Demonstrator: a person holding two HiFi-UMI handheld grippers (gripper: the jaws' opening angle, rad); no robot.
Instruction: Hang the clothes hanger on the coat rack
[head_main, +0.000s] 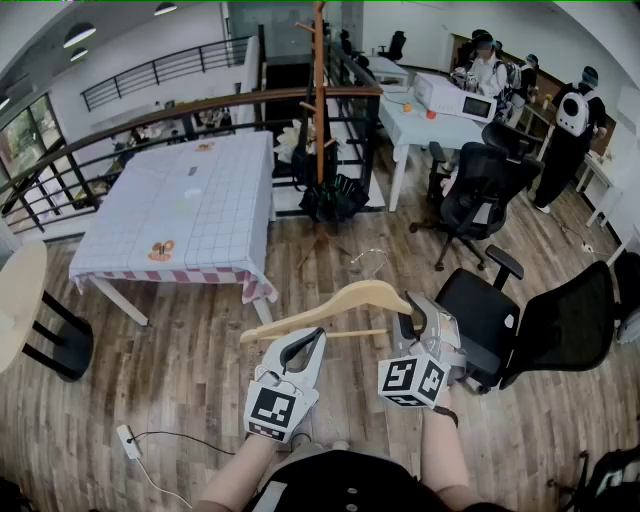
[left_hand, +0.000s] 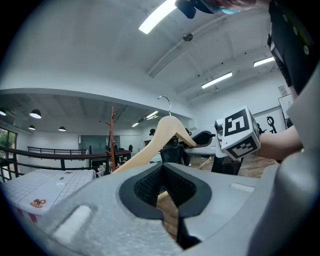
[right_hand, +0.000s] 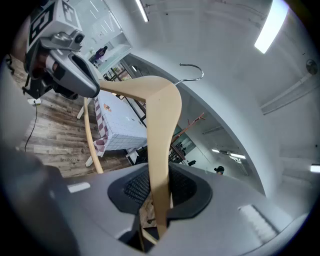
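I hold a pale wooden clothes hanger (head_main: 350, 298) level between both grippers, its metal hook (head_main: 372, 257) pointing away from me. My left gripper (head_main: 300, 342) is shut on the hanger's left arm. My right gripper (head_main: 408, 318) is shut on the right arm. In the left gripper view the hanger (left_hand: 165, 132) runs out of the left gripper (left_hand: 165, 196), with the right gripper's marker cube (left_hand: 237, 132) beyond. In the right gripper view the hanger (right_hand: 160, 115) rises from the right gripper (right_hand: 157, 200) toward the left gripper (right_hand: 80, 75). The wooden coat rack (head_main: 319, 100) stands well ahead, by the railing.
A table with a checked cloth (head_main: 190, 200) stands ahead on the left. Black office chairs (head_main: 480, 185) (head_main: 545, 320) crowd the right. A dark railing (head_main: 150, 120) runs behind the table and rack. A white desk (head_main: 440, 125) and several people are at the back right. A cable (head_main: 160, 440) lies on the floor.
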